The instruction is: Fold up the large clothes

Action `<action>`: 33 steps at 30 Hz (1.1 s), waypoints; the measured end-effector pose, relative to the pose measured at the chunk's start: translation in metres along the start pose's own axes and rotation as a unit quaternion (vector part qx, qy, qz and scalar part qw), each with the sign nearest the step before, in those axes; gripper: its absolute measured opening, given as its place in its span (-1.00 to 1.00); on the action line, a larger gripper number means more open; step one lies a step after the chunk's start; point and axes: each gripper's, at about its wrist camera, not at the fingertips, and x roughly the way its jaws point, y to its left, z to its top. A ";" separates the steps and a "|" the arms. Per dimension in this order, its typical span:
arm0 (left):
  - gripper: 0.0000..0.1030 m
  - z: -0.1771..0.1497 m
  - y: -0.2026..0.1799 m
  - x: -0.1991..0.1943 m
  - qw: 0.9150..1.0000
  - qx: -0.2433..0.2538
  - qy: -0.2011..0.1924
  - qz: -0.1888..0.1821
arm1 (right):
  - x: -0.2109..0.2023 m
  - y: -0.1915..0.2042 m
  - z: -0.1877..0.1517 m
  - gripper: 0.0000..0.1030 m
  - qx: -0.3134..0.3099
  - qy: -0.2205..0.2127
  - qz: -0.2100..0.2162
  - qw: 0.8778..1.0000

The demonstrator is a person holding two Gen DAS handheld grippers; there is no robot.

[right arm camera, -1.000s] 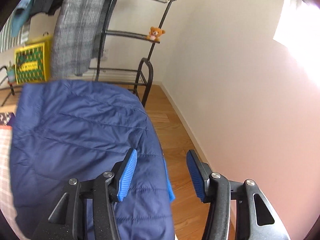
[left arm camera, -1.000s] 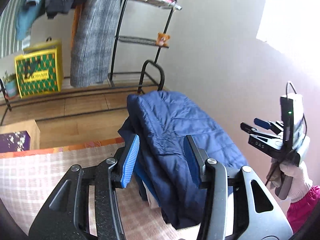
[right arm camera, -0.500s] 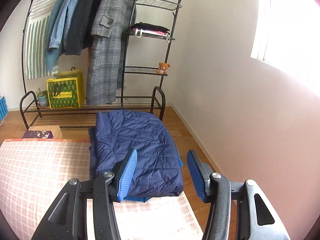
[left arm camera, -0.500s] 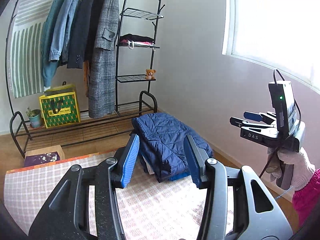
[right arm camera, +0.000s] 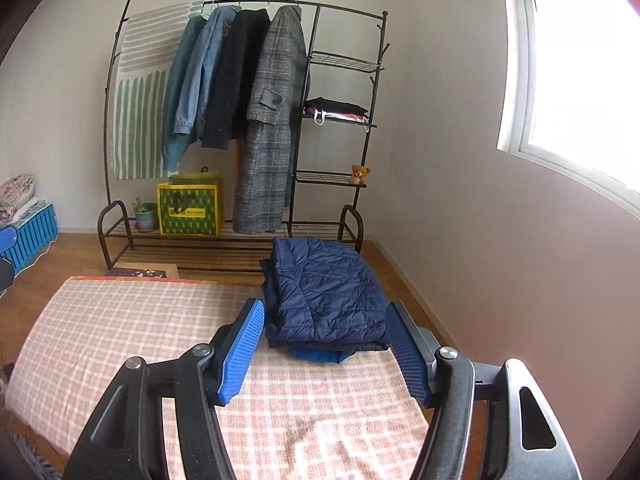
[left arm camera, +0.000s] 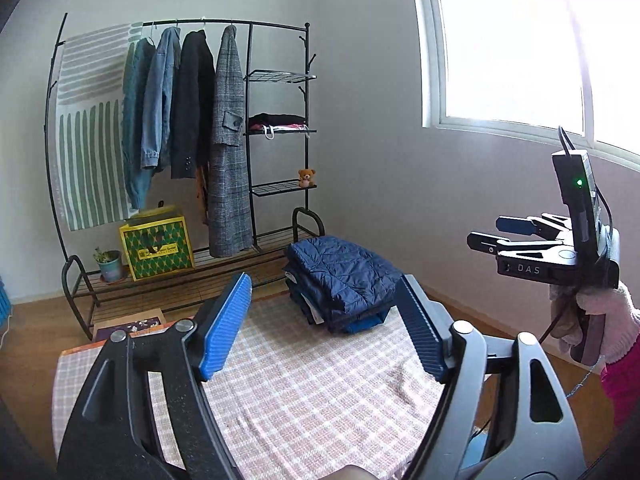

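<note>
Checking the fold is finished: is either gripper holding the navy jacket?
No: the folded navy jacket lies alone on the checked mat, and both the right gripper and left gripper are empty.

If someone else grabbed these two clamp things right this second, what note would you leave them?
Left gripper: open, empty, jaws have just been opening.
Right gripper: open, empty, jaws have just been opening too.
Navy quilted jacket: folded, lying on top of a small stack of folded clothes at the far right corner of the checked mat, near the clothes rack.
Done: this jacket looks folded and released.
Left: probably fetch the next large garment; none lies on the mat.
</note>
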 end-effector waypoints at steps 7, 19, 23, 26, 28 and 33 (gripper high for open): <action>0.68 -0.032 -0.007 -0.020 1.000 -0.007 0.012 0.012 | -0.025 0.005 -0.036 0.46 0.020 -0.003 0.005 1.000; 1.00 -0.051 -0.013 -0.024 0.999 -0.030 0.029 0.029 | -0.048 0.014 -0.063 0.99 0.014 -0.028 -0.034 0.999; 1.00 -0.054 -0.015 -0.020 0.998 -0.022 0.034 0.044 | -0.045 0.011 -0.068 0.99 0.030 -0.027 -0.035 0.999; 1.00 -0.055 -0.017 -0.020 0.998 -0.012 0.033 0.048 | -0.041 0.010 -0.070 0.99 0.038 -0.027 -0.035 0.998; 1.00 -0.056 -0.018 -0.019 0.999 -0.010 0.035 0.040 | -0.037 0.010 -0.071 0.99 0.037 -0.025 -0.037 0.998; 1.00 -0.058 -0.018 -0.018 0.999 -0.008 0.033 0.040 | -0.030 0.013 -0.072 0.99 0.041 -0.026 -0.036 0.998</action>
